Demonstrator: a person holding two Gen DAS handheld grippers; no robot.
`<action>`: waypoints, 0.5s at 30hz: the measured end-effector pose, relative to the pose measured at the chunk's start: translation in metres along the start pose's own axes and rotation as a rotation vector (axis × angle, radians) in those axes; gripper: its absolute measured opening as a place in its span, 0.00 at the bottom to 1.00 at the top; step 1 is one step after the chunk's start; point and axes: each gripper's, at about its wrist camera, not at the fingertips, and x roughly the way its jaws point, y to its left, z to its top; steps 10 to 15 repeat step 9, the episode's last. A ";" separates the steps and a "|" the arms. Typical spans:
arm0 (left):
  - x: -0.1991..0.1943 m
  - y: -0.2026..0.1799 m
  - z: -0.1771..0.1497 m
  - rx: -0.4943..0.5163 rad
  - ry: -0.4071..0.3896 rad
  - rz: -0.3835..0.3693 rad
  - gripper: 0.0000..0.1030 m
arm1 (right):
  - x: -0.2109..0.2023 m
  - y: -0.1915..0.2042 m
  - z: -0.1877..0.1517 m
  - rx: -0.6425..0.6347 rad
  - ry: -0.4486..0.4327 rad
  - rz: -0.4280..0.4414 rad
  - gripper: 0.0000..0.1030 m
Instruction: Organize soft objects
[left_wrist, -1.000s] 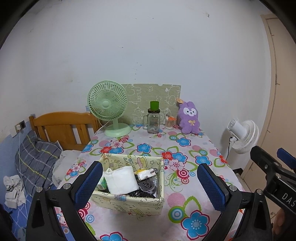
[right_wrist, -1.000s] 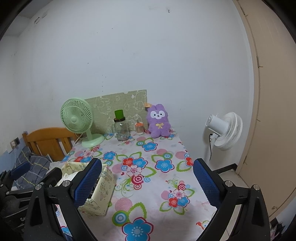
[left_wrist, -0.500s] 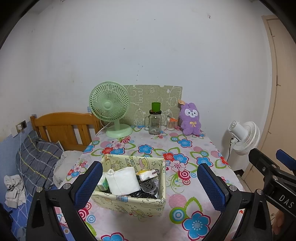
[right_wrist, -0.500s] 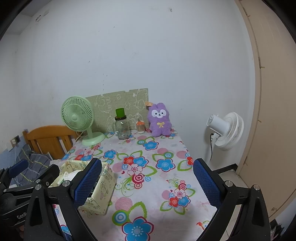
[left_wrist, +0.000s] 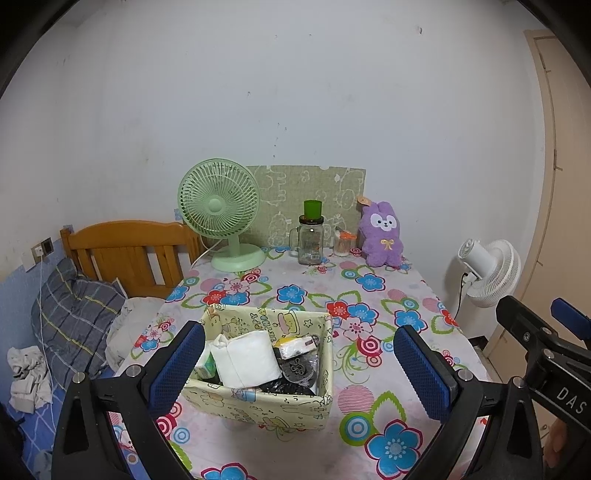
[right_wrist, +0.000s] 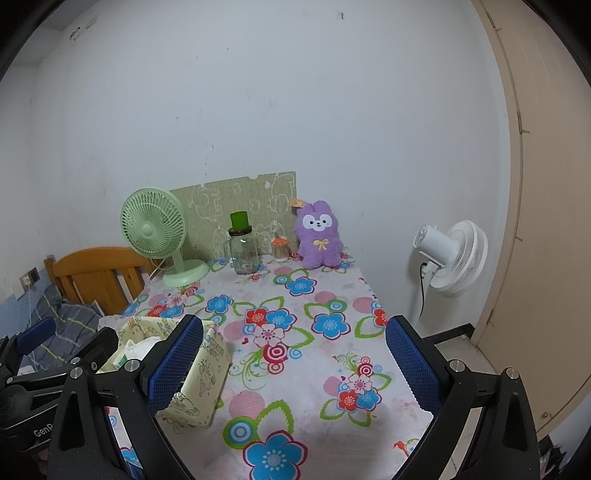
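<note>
A pale yellow fabric storage box (left_wrist: 258, 400) stands near the front of the flowered table (left_wrist: 369, 373). It holds a white tissue roll (left_wrist: 248, 357), a yellow-white packet and dark items. A purple plush rabbit (left_wrist: 381, 234) sits upright at the table's far right edge by the wall. My left gripper (left_wrist: 300, 365) is open and empty, hovering just in front of the box. My right gripper (right_wrist: 293, 363) is open and empty above the table's middle, with the box (right_wrist: 192, 380) at its left finger. The plush (right_wrist: 320, 234) also shows in the right wrist view.
At the back stand a green desk fan (left_wrist: 221, 214), a glass jar mug with a green cup on top (left_wrist: 311, 238), a small orange-lidded jar (left_wrist: 342, 243) and a green patterned board (left_wrist: 306, 199). A white floor fan (left_wrist: 489, 273) stands right. A wooden bed headboard (left_wrist: 122, 251) is left.
Both grippers have drawn back and up a little, so the table and objects look slightly farther away. Both stay open and empty. Nothing on the table has moved.
</note>
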 end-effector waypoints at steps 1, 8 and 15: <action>0.000 0.000 0.000 0.000 -0.001 0.001 1.00 | 0.001 -0.001 -0.001 0.001 0.002 -0.001 0.98; 0.003 0.000 -0.001 0.000 0.003 0.003 1.00 | 0.006 -0.001 -0.001 0.001 0.006 0.000 0.98; 0.002 0.000 -0.001 0.000 0.003 0.002 1.00 | 0.007 -0.002 -0.001 0.001 0.007 -0.001 0.98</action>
